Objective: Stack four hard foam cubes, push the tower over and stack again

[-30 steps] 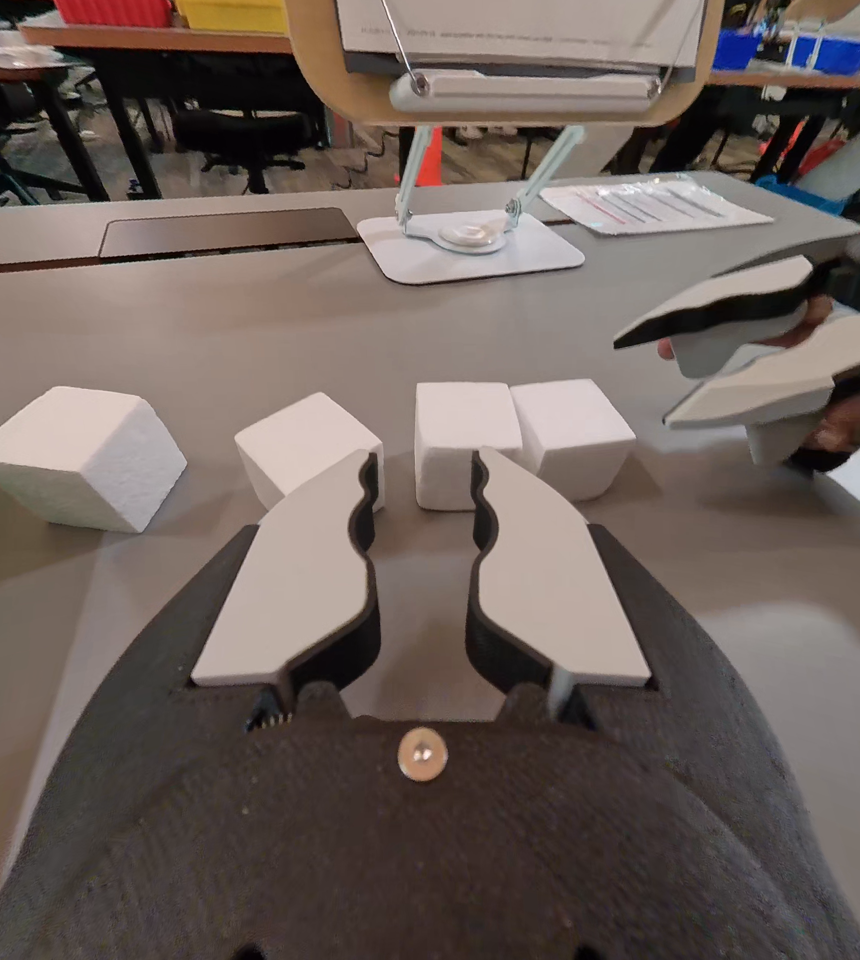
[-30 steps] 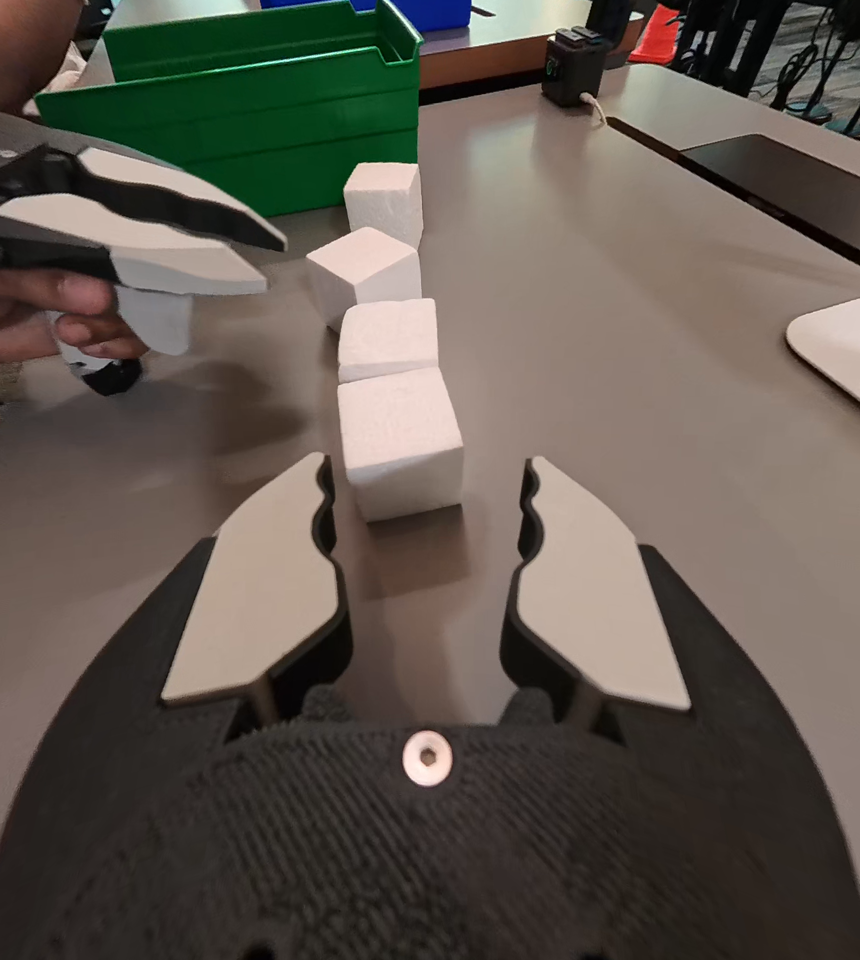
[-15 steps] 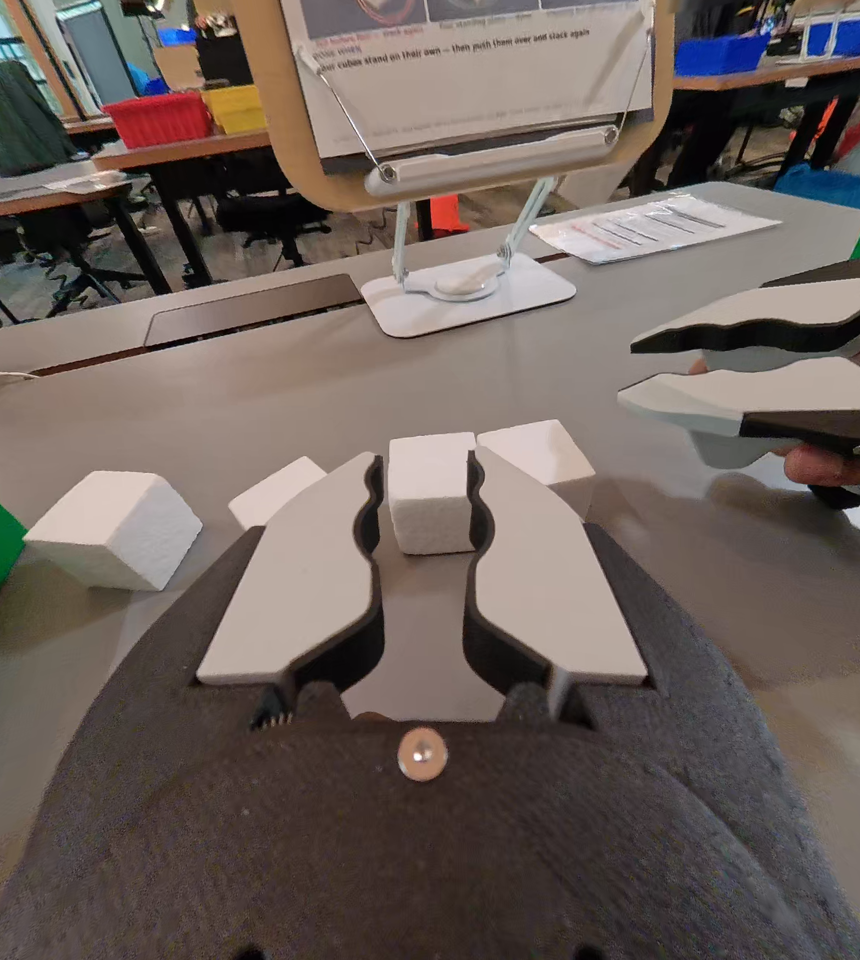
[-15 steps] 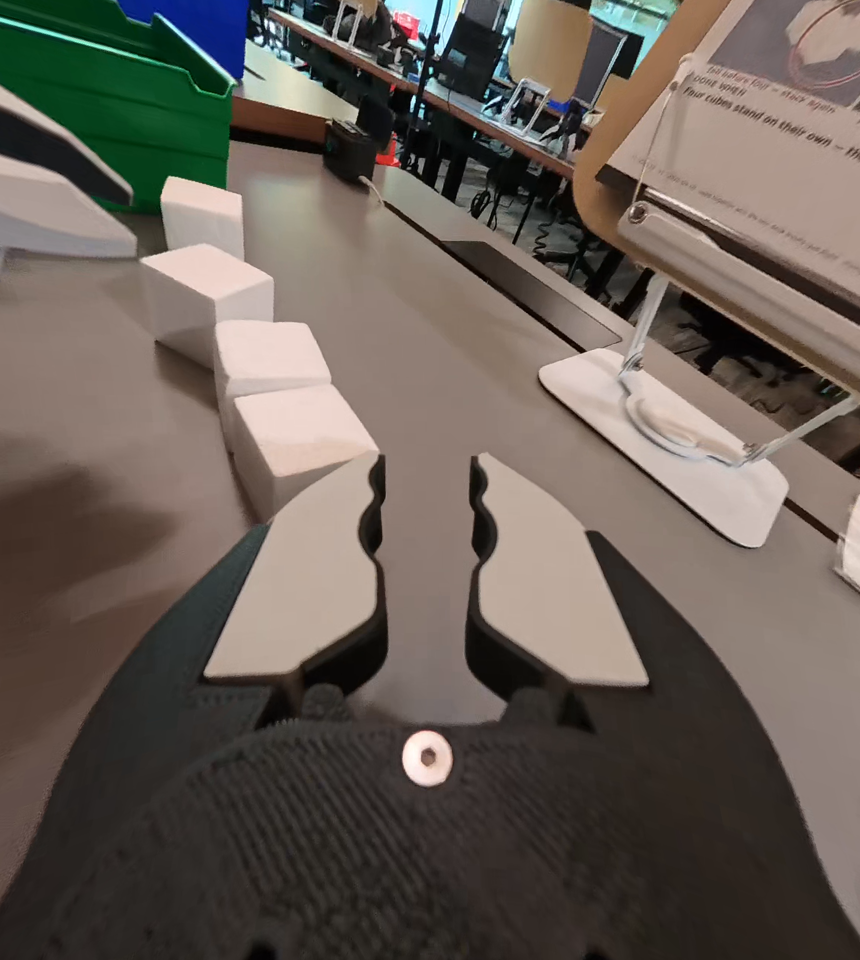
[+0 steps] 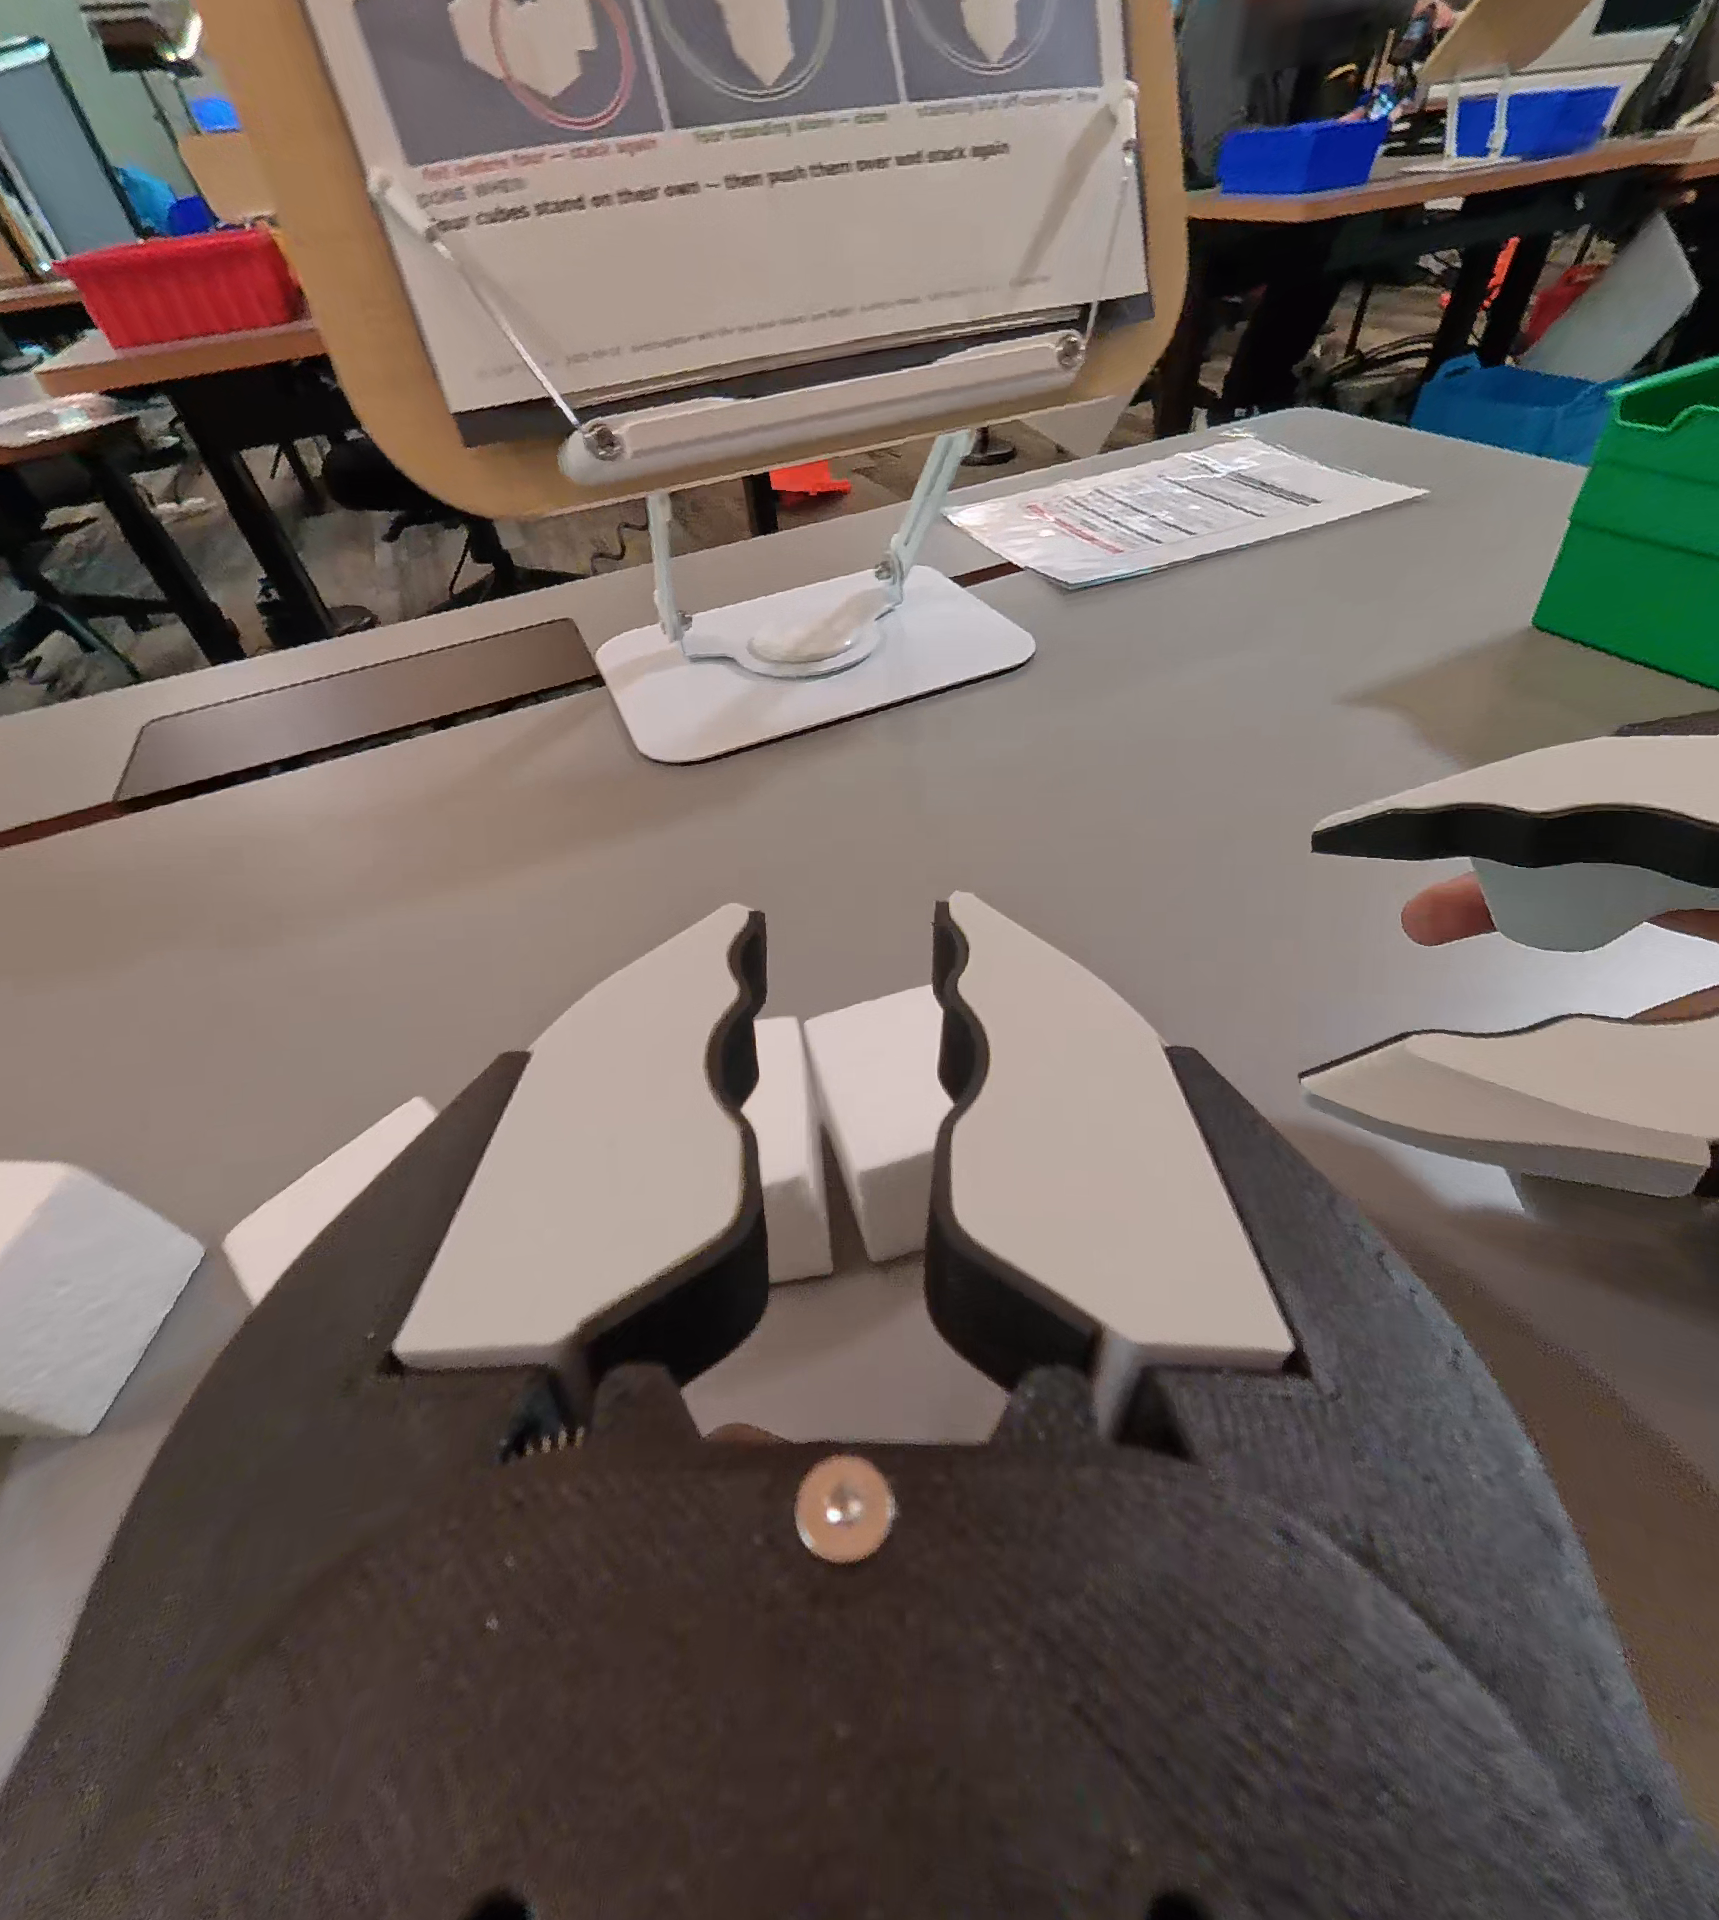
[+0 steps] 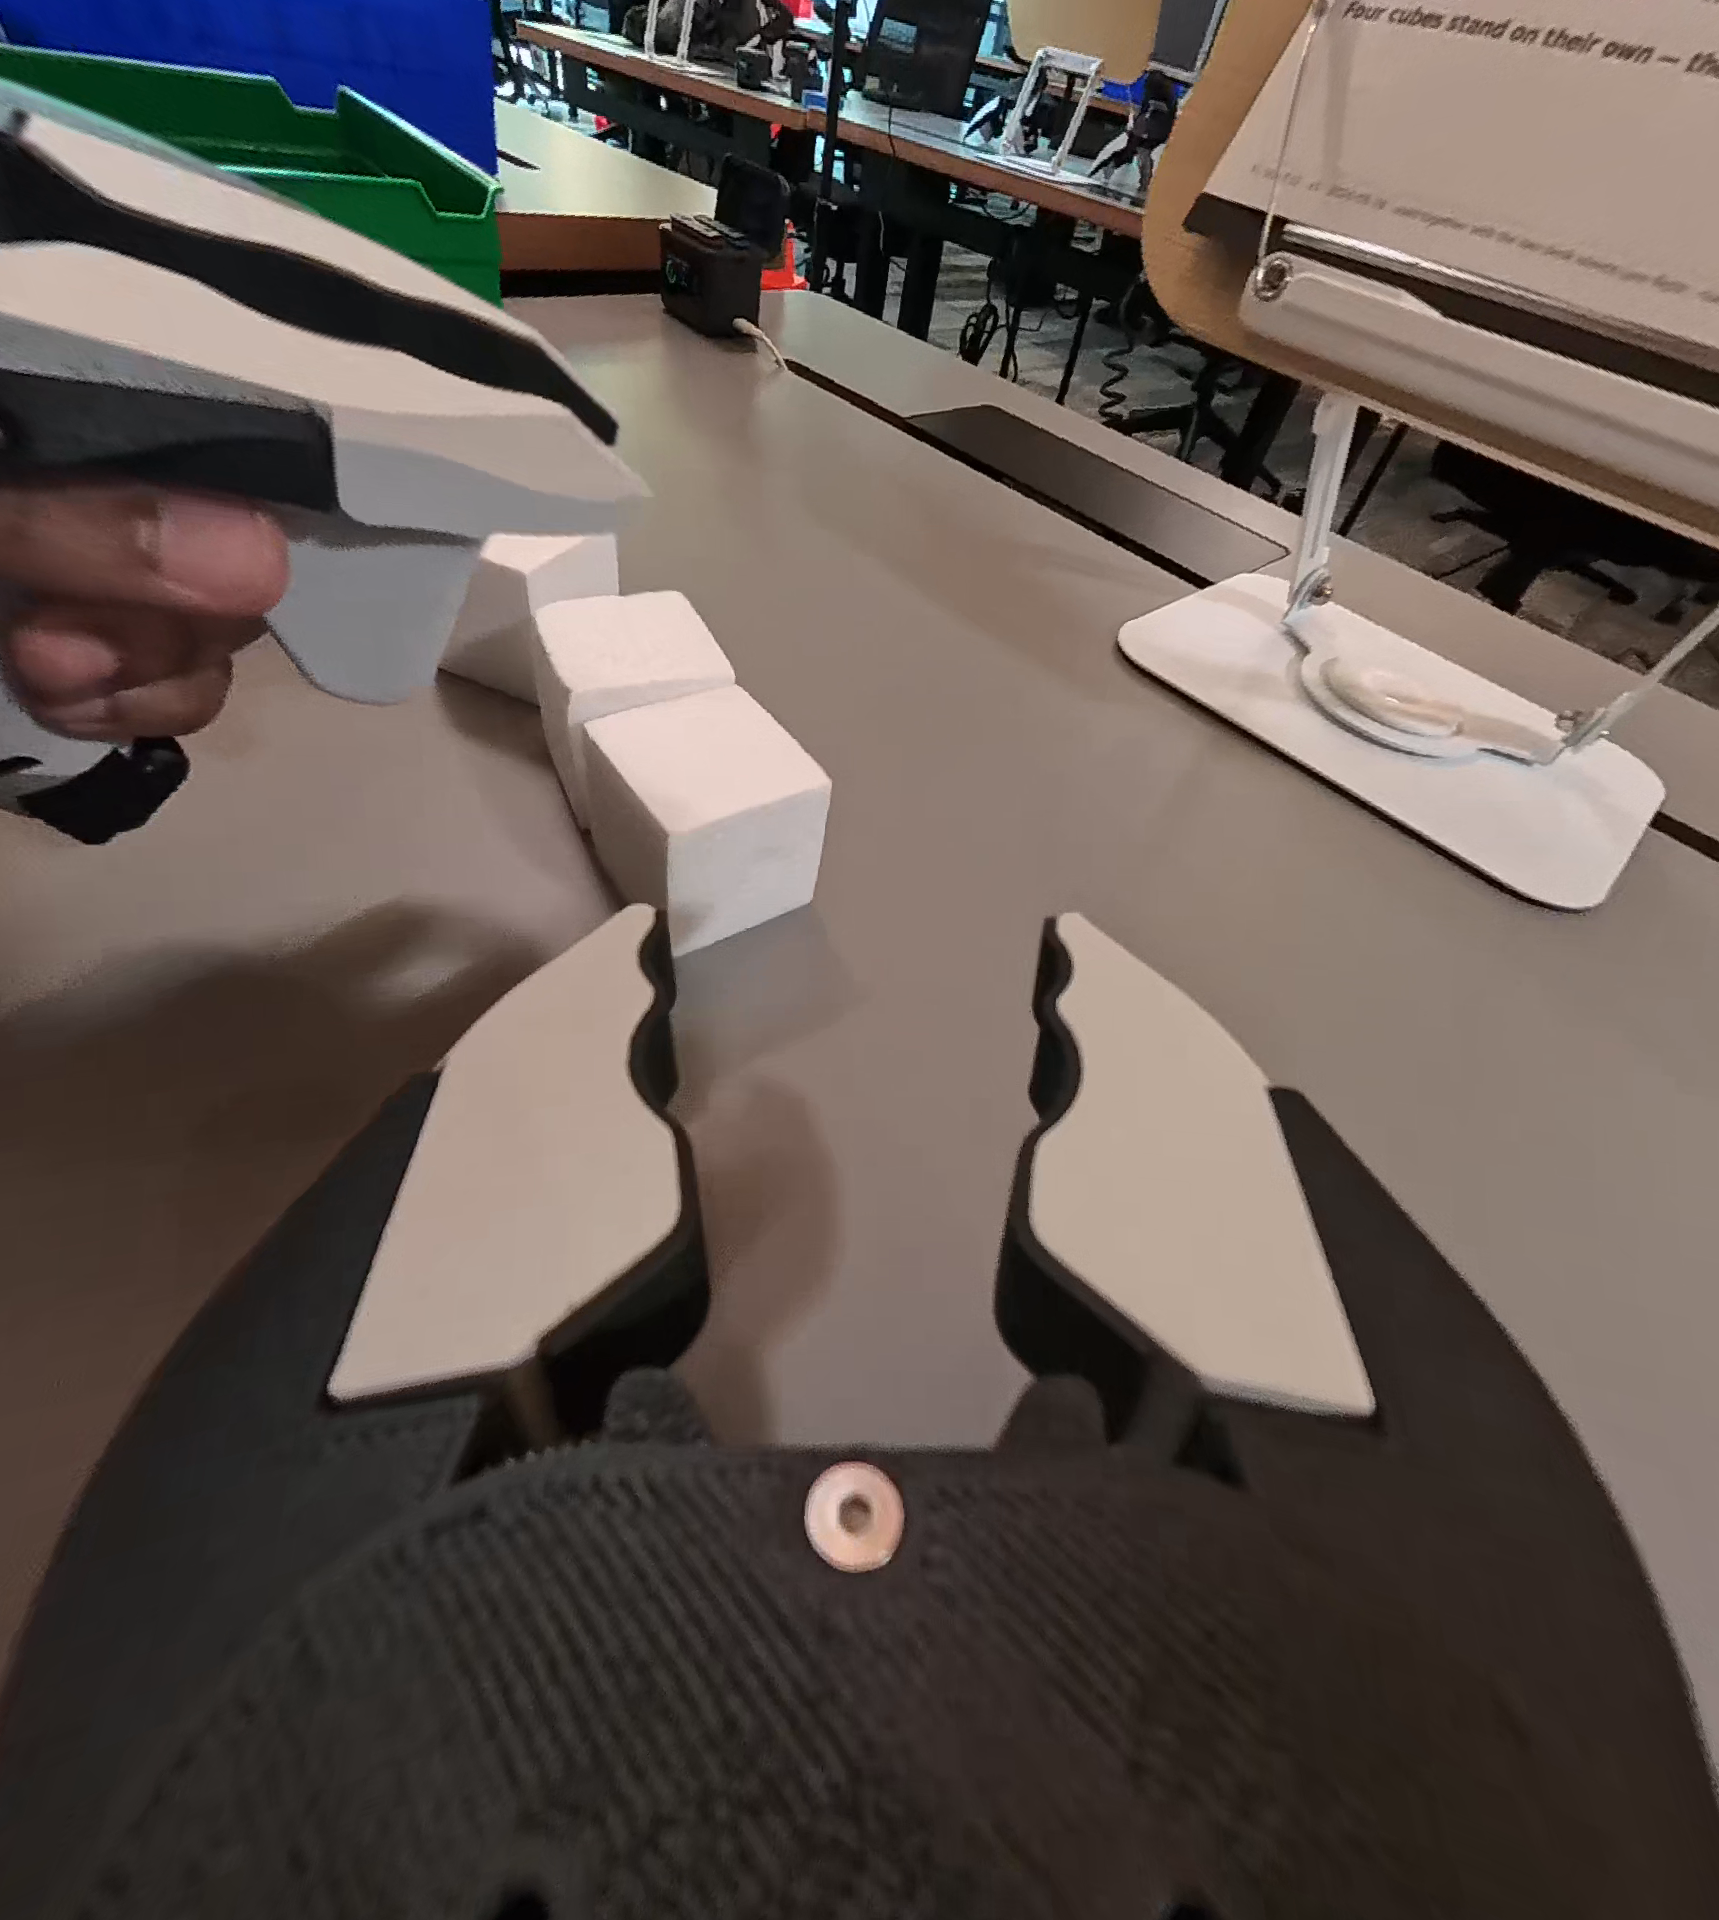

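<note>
White foam cubes (image 6: 704, 810) in row | left hand-held gripper (image 5: 844, 925) slightly apart | right hand-held gripper (image 6: 855, 935) wide

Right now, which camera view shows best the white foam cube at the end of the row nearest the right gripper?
The right wrist view: the end cube shows whole, three faces visible. In the left wrist view the same cube is partly hidden between the left gripper's open jaws.

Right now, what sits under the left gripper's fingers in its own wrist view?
Under the left gripper, two white foam cubes show side by side in the gap: one beside the other. Its fingers cover their outer sides, and most of a third cube.
</note>
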A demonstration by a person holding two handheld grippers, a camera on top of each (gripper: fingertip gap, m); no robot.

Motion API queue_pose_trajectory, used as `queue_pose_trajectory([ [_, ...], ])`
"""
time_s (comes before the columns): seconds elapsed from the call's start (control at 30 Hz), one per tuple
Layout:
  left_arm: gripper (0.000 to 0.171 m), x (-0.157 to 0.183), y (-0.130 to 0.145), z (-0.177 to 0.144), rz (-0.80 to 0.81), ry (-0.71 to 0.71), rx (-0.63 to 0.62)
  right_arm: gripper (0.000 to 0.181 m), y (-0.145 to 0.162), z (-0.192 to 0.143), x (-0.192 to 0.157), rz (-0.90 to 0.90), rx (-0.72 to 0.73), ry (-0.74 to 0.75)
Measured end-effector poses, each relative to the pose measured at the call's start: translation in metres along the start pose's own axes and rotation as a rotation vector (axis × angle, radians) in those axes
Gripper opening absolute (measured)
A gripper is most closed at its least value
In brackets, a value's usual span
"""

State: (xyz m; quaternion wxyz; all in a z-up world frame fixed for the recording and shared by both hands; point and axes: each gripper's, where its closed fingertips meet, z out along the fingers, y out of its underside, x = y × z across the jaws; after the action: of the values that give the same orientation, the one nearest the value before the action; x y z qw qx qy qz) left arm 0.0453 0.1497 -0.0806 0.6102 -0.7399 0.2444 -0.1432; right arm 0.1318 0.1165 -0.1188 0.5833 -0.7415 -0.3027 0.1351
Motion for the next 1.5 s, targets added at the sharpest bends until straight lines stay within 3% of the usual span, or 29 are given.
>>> queue_pose_trajectory([
  [0.2,0.03,0.018,-0.002,0.014,0.02,0.052,0.001,0.07,0.006,-0.01,-0.003,0.046,-0.025,-0.014],
  [0.37,0.032,0.008,-0.004,0.019,0.02,0.006,0.029,0.07,0.014,-0.011,-0.003,0.156,-0.074,-0.066],
  [0.5,0.034,-0.004,0.003,0.009,-0.032,-0.015,0.042,0.073,0.017,-0.009,0.004,0.251,-0.085,-0.091],
  [0.73,0.034,-0.016,0.024,-0.025,-0.098,-0.034,-0.008,0.084,0.034,0.016,0.009,0.359,-0.234,-0.137],
  [0.9,0.033,-0.038,0.042,-0.045,-0.099,-0.097,-0.056,0.081,0.018,0.044,-0.002,0.295,-0.2,-0.228],
  [1.03,0.032,-0.055,0.055,-0.061,-0.154,-0.132,-0.08,0.066,0.006,0.063,-0.017,0.182,-0.174,-0.32],
  [1.17,0.032,-0.072,0.064,-0.08,-0.211,-0.175,-0.089,0.067,0.005,0.072,-0.036,0.058,-0.197,-0.438],
  [1.3,0.032,-0.084,0.068,-0.098,-0.227,-0.219,-0.085,0.057,0.008,0.083,-0.04,-0.029,-0.228,-0.425],
  [1.5,0.031,-0.092,0.067,-0.114,-0.214,-0.266,-0.073,0.057,-0.018,0.076,-0.023,-0.075,-0.143,-0.396],
])
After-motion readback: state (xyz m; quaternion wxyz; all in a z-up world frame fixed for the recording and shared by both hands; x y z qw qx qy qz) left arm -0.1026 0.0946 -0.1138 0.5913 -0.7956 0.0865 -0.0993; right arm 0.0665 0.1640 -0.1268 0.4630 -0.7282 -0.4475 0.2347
